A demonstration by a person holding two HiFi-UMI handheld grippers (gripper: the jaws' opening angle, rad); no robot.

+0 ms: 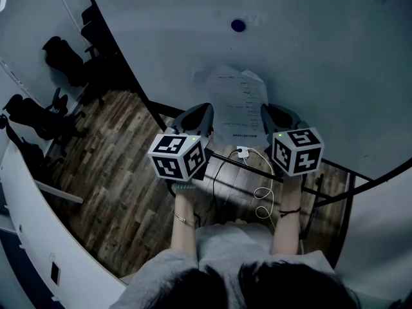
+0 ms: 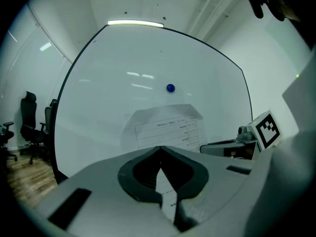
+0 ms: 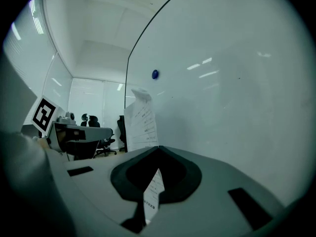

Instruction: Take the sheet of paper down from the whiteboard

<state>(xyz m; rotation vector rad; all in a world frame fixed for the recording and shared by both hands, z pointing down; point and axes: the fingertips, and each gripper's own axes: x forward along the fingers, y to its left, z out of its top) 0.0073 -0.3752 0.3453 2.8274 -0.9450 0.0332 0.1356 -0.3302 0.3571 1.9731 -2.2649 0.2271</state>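
Note:
A printed sheet of paper (image 1: 239, 102) hangs in front of the whiteboard (image 1: 322, 56), its top edge below the blue magnet (image 1: 238, 25) and apart from it. My left gripper (image 1: 198, 113) is shut on the sheet's lower left part, and my right gripper (image 1: 275, 112) is shut on its lower right part. In the left gripper view the paper (image 2: 165, 127) runs down into the closed jaws (image 2: 159, 149), with the magnet (image 2: 170, 88) above it. In the right gripper view the paper (image 3: 143, 120) stands edge-on, off the board, and passes between the closed jaws (image 3: 158, 149).
Black office chairs (image 1: 61, 53) stand at the left on a wooden floor (image 1: 116, 172). A white power adapter with cables (image 1: 243, 152) lies on the floor below the board. The board's dark stand bars (image 1: 335, 172) run under my right gripper.

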